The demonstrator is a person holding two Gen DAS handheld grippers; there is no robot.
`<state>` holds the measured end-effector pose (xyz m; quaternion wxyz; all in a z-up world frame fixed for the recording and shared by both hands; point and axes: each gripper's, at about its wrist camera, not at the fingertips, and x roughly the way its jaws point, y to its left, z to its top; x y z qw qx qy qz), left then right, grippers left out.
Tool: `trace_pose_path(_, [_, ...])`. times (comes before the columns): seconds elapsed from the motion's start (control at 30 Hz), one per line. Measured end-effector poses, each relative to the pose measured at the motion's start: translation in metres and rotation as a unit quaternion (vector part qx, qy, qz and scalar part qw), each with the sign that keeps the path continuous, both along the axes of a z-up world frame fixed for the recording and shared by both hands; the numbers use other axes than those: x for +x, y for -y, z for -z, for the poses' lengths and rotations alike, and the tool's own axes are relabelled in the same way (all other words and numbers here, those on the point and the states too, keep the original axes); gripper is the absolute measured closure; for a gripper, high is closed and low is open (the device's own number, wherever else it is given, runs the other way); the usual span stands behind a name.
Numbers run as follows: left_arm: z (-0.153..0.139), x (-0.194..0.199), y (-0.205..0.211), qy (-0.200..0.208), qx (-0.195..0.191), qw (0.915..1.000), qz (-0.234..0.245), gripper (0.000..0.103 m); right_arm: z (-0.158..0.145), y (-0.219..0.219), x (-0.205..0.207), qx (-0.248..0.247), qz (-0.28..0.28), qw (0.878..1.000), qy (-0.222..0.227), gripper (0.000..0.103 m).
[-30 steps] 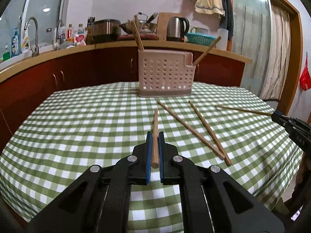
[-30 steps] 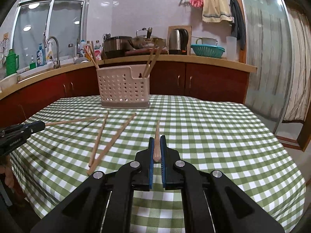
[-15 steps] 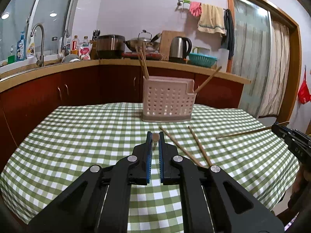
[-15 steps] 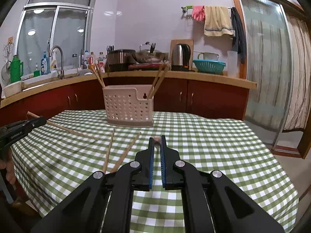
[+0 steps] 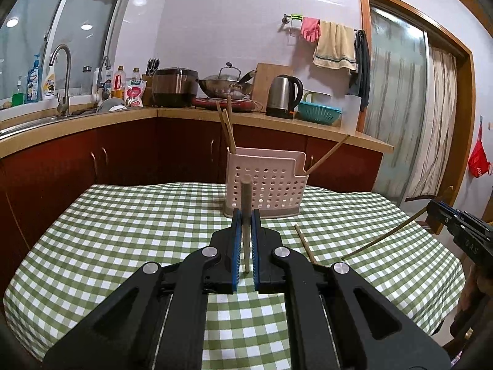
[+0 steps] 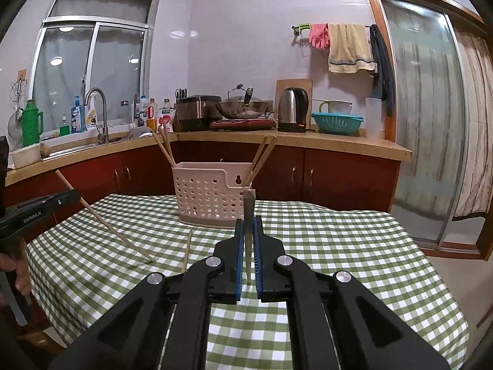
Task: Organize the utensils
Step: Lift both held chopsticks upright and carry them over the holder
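Two grippers, left (image 5: 245, 225) and right (image 6: 249, 231), each clamp a chopstick (image 5: 245, 203) above our green-checked table (image 5: 123, 231); kitchen counter (image 5: 92, 120) upper left.

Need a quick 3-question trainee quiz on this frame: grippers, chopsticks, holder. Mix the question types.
1. True or false: both the left gripper and the right gripper have their jaws shut on a chopstick.
2. Which compartment of the utensil holder already has chopsticks? A) one end only B) both ends C) neither
3. Fill in: a loose chopstick lies on the green checked ____.

Key: 1 true; 2 B; 3 tablecloth.
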<state>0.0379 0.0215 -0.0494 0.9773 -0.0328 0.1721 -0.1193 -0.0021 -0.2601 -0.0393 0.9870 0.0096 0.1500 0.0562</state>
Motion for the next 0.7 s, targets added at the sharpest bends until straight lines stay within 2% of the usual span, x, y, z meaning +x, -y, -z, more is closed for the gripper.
trace_pose_path(0.7, [-0.022, 0.046, 0.0, 0.005, -0.014, 0.9999, 0.006, 0.096, -0.02, -0.007, 0.042, 0.005, -0.012, 1.0, 0.004, 0.096])
